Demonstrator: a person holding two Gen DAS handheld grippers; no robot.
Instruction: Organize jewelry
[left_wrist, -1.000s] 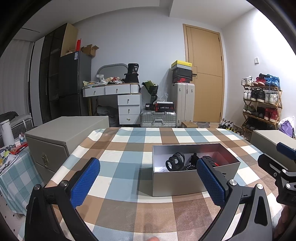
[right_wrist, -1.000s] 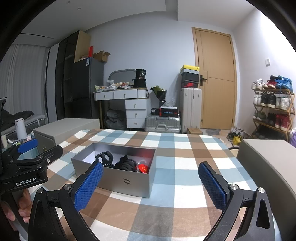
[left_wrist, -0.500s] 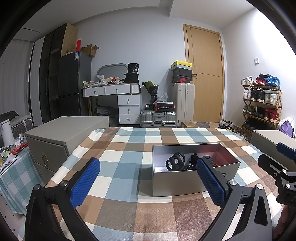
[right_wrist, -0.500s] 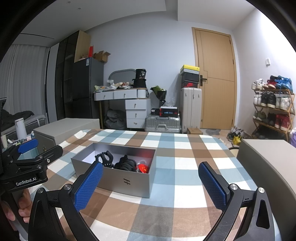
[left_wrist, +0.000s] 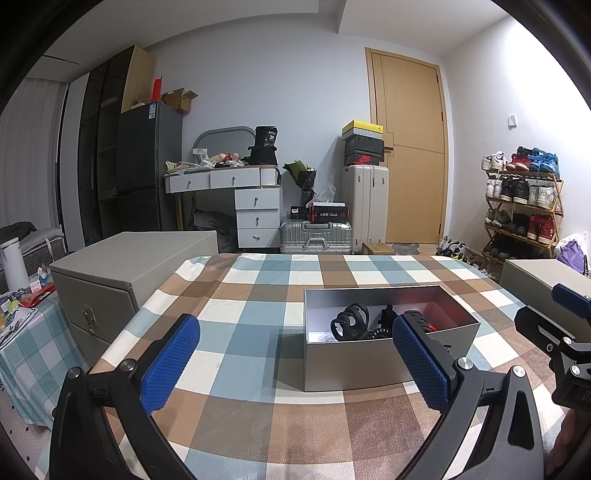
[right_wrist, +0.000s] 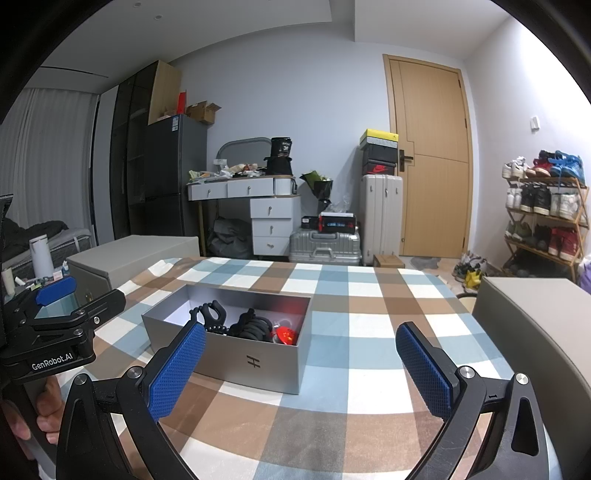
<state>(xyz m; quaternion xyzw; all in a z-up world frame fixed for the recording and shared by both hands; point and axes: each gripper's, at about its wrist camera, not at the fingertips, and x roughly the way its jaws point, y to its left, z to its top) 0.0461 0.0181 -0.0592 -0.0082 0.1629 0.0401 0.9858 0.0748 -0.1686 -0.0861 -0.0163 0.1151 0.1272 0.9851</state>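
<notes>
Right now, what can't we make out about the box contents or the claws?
- Silver box floor: near wall hides it, both views.
- Dark tangled pieces: overlapping, count and type unclear.
- Red item: glowing blur, right view; behind a claw finger, left view.
- Left claw and right claw: bases cut off by bottom edge.

My left tongs (left_wrist: 295, 354) stand wide apart over bare checked bench (left_wrist: 243, 325), with free cloth from 9 through 12 o'clock. At 1 o'clock the grey open box (left_wrist: 373, 363) blocks the way; its walls rise around black hair clips (left_wrist: 351, 325), so entry is only from above. My right tongs (right_wrist: 301, 363), also spread wide, have that box at 10 o'clock and open cloth from 12 to 2. A grey cabinet (right_wrist: 543, 321) walls off 3 o'clock.
</notes>
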